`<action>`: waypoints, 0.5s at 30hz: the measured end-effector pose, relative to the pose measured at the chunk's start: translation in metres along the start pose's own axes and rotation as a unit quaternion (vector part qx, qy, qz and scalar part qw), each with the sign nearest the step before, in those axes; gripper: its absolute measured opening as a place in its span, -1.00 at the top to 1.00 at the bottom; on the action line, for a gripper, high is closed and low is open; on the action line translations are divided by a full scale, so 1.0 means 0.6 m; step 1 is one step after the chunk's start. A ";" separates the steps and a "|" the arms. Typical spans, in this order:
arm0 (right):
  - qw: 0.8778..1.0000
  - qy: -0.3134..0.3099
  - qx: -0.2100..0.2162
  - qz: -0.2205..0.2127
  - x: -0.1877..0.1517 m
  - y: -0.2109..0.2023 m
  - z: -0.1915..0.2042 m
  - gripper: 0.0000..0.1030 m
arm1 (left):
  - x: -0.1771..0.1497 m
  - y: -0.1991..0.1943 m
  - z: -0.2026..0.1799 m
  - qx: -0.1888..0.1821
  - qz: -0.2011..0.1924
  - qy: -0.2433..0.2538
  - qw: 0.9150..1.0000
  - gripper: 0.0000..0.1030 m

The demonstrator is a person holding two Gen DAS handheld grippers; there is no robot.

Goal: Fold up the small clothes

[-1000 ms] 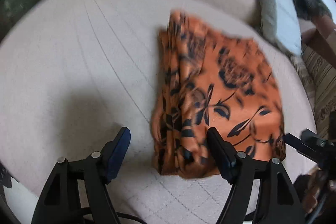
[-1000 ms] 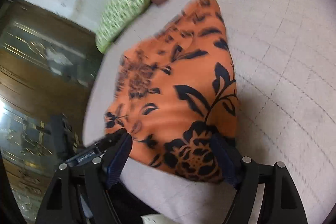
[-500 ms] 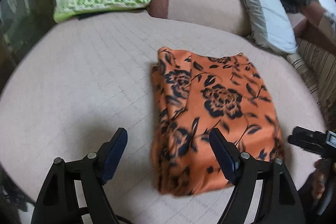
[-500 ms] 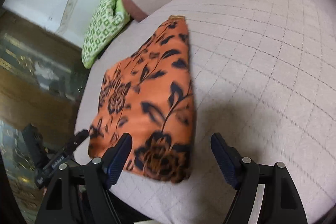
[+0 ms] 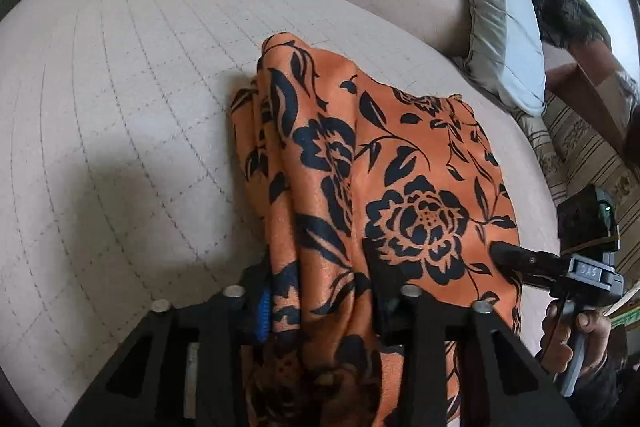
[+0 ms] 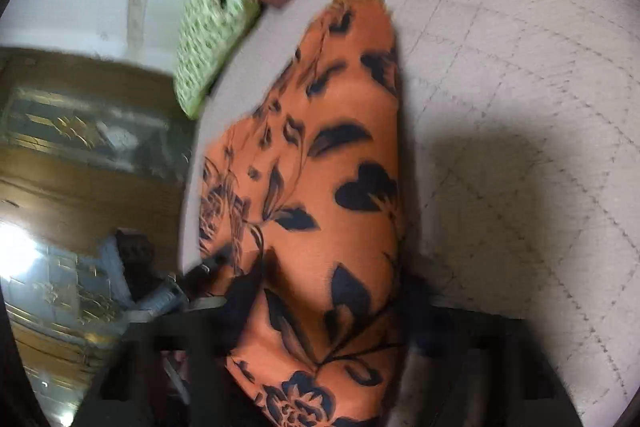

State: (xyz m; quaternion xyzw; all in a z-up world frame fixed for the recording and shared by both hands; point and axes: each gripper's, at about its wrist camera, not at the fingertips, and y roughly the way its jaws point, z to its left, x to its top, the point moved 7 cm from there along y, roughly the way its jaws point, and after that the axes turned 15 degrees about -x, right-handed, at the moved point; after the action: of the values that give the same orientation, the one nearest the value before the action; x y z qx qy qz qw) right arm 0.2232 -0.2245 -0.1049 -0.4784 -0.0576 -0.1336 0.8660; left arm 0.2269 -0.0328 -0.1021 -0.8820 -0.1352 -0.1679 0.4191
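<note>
**Both grippers closing on the near edge of the cloth**

Left wrist view: half a second ago the left gripper stood spread short of the orange floral cloth; now its jaws are closing with the near left corner bunched between them. The cloth lies part-folded on the quilted bed cover. Judged: start of the next fold. Only this view shows the person's hand on the right tool.

Right wrist view: blurred. The right gripper is closing too, the cloth's near right edge between its jaws; pad contact unclear. Only here: a wooden cabinet beside the bed.

Black left gripper with silver screws and blue pad; right gripper carries a grey handle.
</note>
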 end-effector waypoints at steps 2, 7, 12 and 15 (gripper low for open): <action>1.000 -0.021 -0.013 -0.018 0.001 -0.015 0.016 0.26 | -0.003 -0.008 -0.005 0.012 0.000 0.015 1.000 0.42; 0.994 -0.074 -0.034 -0.079 0.029 -0.106 0.060 0.40 | 0.022 -0.054 -0.058 -0.010 -0.040 0.044 0.998 0.47; 0.986 -0.085 -0.035 -0.138 0.047 -0.174 0.069 0.39 | 0.067 -0.087 -0.147 -0.048 -0.093 0.083 0.991 0.47; 0.982 -0.084 -0.040 -0.162 0.052 -0.182 0.060 0.39 | 0.076 -0.097 -0.186 -0.054 -0.097 0.107 0.988 0.47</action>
State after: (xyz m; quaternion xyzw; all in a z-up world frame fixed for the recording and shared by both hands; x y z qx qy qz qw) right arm 0.2228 -0.2549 0.0103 -0.5064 -0.2016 -0.2335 0.8052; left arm 0.2257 -0.0802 0.0231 -0.8631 -0.1656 -0.3081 0.3644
